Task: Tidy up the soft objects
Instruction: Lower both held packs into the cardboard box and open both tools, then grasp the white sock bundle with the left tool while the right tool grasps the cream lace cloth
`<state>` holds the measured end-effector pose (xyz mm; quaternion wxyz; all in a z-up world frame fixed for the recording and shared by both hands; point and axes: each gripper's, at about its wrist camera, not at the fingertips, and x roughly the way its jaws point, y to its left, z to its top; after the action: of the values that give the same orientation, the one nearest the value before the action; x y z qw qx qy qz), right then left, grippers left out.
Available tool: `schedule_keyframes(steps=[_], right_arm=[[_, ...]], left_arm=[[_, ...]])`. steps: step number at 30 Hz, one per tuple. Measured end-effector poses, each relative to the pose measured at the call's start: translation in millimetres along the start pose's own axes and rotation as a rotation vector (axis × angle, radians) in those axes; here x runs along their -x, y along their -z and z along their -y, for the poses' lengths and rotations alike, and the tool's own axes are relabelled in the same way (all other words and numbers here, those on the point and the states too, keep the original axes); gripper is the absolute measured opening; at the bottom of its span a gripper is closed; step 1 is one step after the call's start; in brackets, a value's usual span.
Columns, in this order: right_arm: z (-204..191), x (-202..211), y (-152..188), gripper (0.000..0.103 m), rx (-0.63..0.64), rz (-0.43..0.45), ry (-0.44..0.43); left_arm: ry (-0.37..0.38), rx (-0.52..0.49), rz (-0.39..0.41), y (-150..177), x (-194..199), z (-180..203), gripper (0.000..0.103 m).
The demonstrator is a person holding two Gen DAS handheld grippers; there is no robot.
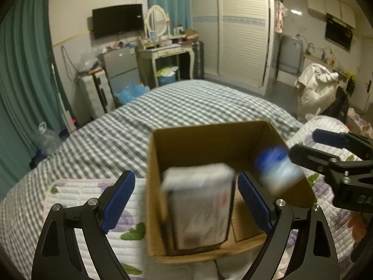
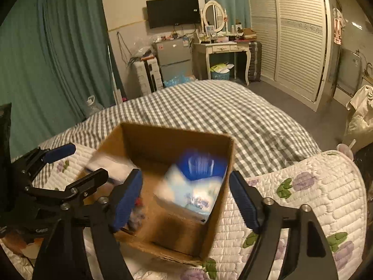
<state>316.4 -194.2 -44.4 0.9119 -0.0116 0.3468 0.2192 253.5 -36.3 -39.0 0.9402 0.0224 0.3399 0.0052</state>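
Cardboard box point(image 1: 209, 140) on the bed's quilt point(image 2: 314, 198) lies directly below both spread, empty grippers: the left gripper point(image 1: 186, 200) straddles a white pack point(image 1: 200, 207) standing lengthwise inside, and the right gripper point(image 2: 186, 200) hangs over a blurred blue-and-white pack point(image 2: 195, 182).

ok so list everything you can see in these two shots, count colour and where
cardboard box: one, brown, open, on the quilt
white pack: one, blurred, inside the box between the left gripper's pads, not pressed
blue and white pack: one, blurred, in the box's other side
quilt: one, white with purple flowers, under the box
bed cover: one, grey and white check
television: one, black, on the wall
dressing table: one, cream, with an oval mirror
curtains: green, at the left
left gripper: one, black, blue pads, open
right gripper: one, black, blue pads, open
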Motion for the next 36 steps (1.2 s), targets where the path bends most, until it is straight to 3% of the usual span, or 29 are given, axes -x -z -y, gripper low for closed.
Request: schedule_keyframes(steps=[6,12,21,28,36], right_arm=[[-13,56,-7,0.08,0.019,0.06,0.02],[-43,145,-13,0.084,0.07,0.136,0.056],[-100,254,-3,0.095,0.15,0.232,0.107],[-126,267,34,0.095,0.17,0.204,0.071],[-136,194,102,0.095,0.213,0.088,0.07]], left_arm=[[-0.005,0.009,0.079,-19,59,-3,0.091],[-0.016,0.008,0.199,-28,153,-3,0.093],[-0.018,0.033,0.318,-15,249,-15,0.097],[-0.042,0.036,0.292,35,243,-23,0.097],[-0.05,0.079,0.179,111,178,-34,0.097]])
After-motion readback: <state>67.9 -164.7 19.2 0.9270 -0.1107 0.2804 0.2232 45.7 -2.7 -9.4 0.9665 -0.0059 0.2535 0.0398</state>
